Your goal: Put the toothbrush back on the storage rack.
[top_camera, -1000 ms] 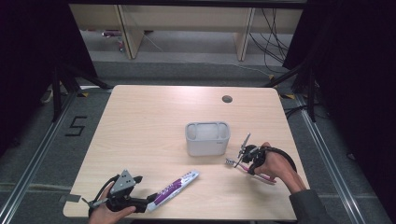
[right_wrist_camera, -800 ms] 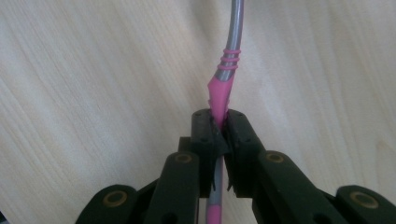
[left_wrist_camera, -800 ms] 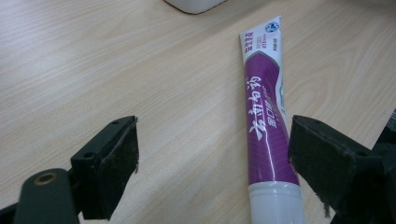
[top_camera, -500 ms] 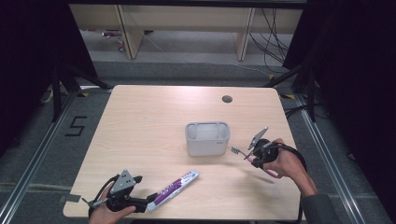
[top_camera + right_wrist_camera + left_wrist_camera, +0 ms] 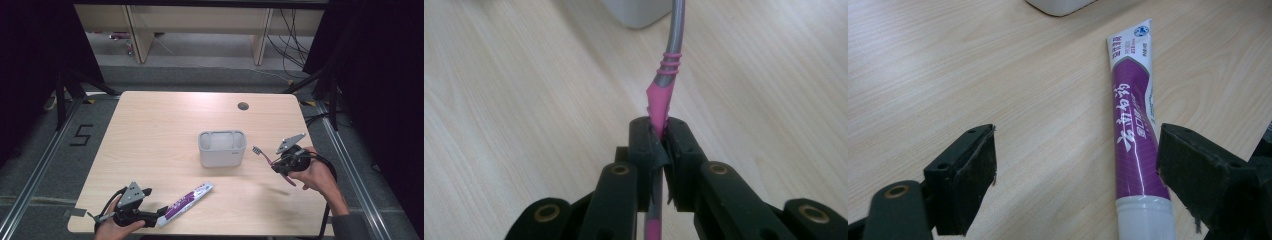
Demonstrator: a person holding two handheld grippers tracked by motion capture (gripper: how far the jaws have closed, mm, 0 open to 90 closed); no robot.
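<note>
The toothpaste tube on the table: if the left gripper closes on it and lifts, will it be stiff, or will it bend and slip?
The toothpaste tube lies flat, its body looks soft, so it probably dents when squeezed. Its glossy purple skin may slip against the open left gripper. The white cap end looks firmer, probably a safer place to grip.

You face a pale wooden table [image 5: 150,130] with a round cable hole [image 5: 243,106] near its far edge, standing on grey floor [image 5: 45,165] marked "5" [image 5: 81,135]. Beyond it, wooden shelving [image 5: 200,30] sits between black curtains [image 5: 30,50].
</note>
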